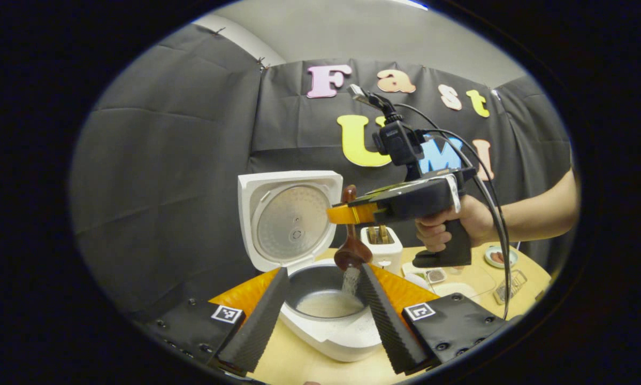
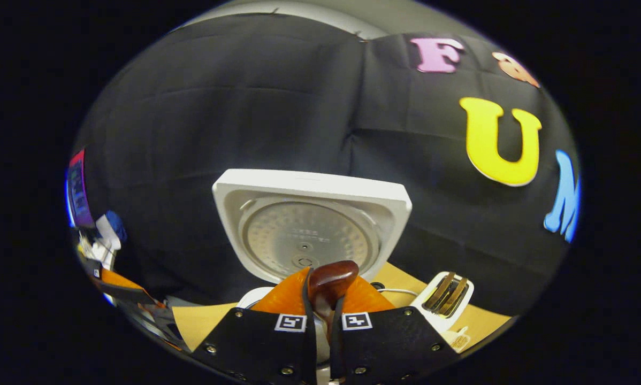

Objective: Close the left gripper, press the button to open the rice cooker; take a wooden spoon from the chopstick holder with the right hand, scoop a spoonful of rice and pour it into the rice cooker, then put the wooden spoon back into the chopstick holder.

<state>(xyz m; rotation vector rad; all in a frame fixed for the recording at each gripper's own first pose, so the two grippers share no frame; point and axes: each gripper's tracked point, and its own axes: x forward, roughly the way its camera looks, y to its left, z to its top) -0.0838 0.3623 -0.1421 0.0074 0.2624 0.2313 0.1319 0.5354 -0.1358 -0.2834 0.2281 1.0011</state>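
Rice [image 1: 351, 279] streams from the wooden spoon [image 1: 351, 251] into the open rice cooker [image 1: 320, 299] on the counter [image 1: 299, 363]. Right tool [image 2: 320, 315] is clamped on the spoon's handle; left tool [image 1: 320, 315] hangs with fingers apart.

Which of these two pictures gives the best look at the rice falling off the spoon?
The left gripper view. There the wooden spoon, gripped by the right gripper, hangs bowl-down over the open rice cooker, and rice streams into the pot. The right gripper view shows just the spoon's handle end between its fingers; the stream is hidden below.
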